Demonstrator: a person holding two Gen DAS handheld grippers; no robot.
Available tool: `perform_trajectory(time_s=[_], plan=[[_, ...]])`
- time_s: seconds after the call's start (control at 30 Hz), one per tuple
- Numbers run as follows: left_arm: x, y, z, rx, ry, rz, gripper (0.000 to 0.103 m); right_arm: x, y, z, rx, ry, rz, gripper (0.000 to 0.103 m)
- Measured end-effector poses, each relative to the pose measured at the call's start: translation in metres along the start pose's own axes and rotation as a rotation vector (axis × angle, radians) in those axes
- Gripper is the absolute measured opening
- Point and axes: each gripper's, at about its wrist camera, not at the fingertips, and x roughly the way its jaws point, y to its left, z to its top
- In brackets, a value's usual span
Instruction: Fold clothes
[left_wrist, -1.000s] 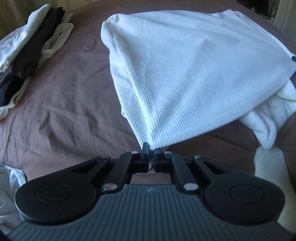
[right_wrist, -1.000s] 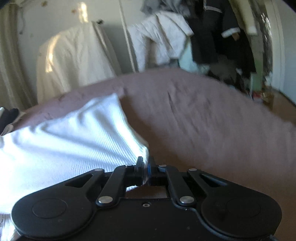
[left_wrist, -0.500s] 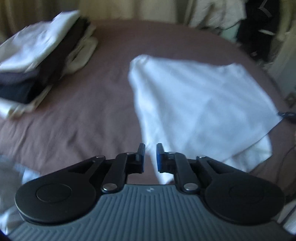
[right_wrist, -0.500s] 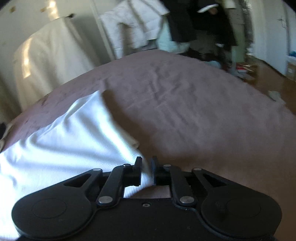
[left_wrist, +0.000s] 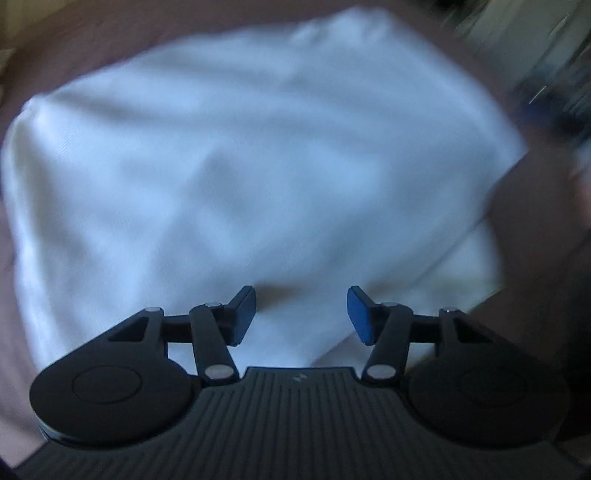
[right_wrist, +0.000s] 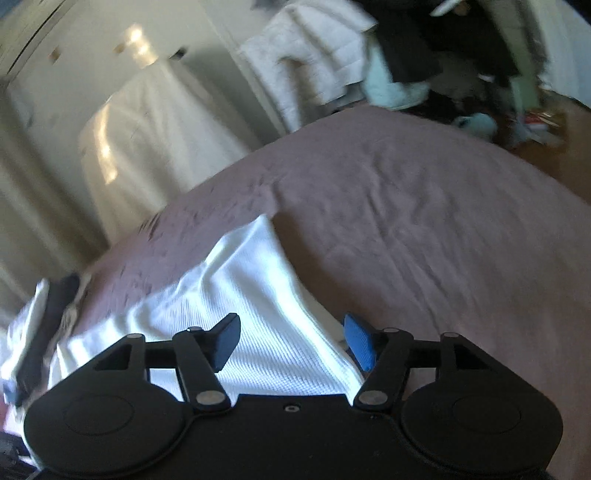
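Left tongs (left_wrist: 301, 314): spread wide, holding nothing, tilted down over the white garment (left_wrist: 240, 166); view blurred. Right tongs (right_wrist: 291, 343): also wide and holding nothing, poised above the garment's right edge. White garment: lay flat on the brown bed (right_wrist: 424, 229). Stack of clothes (right_wrist: 40, 321): at far left.

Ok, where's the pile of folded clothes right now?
Right wrist view, far left edge: the pile of folded clothes sits on the brown bedspread, just beyond the white shirt.
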Motion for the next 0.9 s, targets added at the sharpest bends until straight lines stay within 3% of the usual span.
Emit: perform_trajectory(time_s=[0.13,0.2,0.27,0.3,0.33,0.37,0.4,0.43,0.5,0.6,0.73,0.9], plan=[[-0.002,0.023,-0.006,-0.103,-0.002,-0.036,0.054,0.029,-0.015,-0.001,-0.025,0.077,-0.005,0.068],[-0.006,0.028,-0.005,-0.117,-0.005,-0.032,0.054,0.045,-0.029,-0.007,0.041,0.113,0.017,0.069],[-0.006,0.032,-0.006,-0.121,-0.006,-0.018,0.054,0.057,-0.043,-0.015,0.161,0.090,0.076,0.082],[-0.006,0.034,-0.007,-0.130,-0.005,-0.023,0.054,0.061,-0.044,-0.018,0.202,0.071,0.121,0.083],[-0.005,0.037,-0.007,-0.143,-0.005,-0.032,0.054,0.066,-0.039,-0.017,0.212,0.083,0.158,0.079],[-0.004,0.040,-0.008,-0.157,-0.005,-0.040,0.054,0.072,-0.032,-0.014,0.200,0.117,0.185,0.056],[-0.004,0.042,-0.008,-0.167,-0.005,-0.047,0.054,0.075,-0.024,-0.013,0.182,0.134,0.190,0.040],[-0.003,0.041,-0.010,-0.171,-0.007,-0.052,0.054,0.075,-0.015,-0.014,0.154,0.127,0.166,0.018],[-0.005,0.036,-0.010,-0.147,-0.016,-0.053,0.055,0.072,0.003,-0.015,0.094,0.101,0.124,0.016],[-0.012,0.030,-0.012,-0.089,-0.047,-0.031,0.055,0.052,0.035,-0.015,-0.025,-0.004,0.112,0.015],[-0.032,0.040,-0.008,-0.069,-0.152,-0.032,0.055,0.028,0.096,-0.005,-0.154,-0.040,0.242,0.014],[-0.044,0.072,-0.005,-0.176,-0.200,0.050,0.055,0.006,0.198,-0.004,-0.439,-0.068,0.355,0.014]])
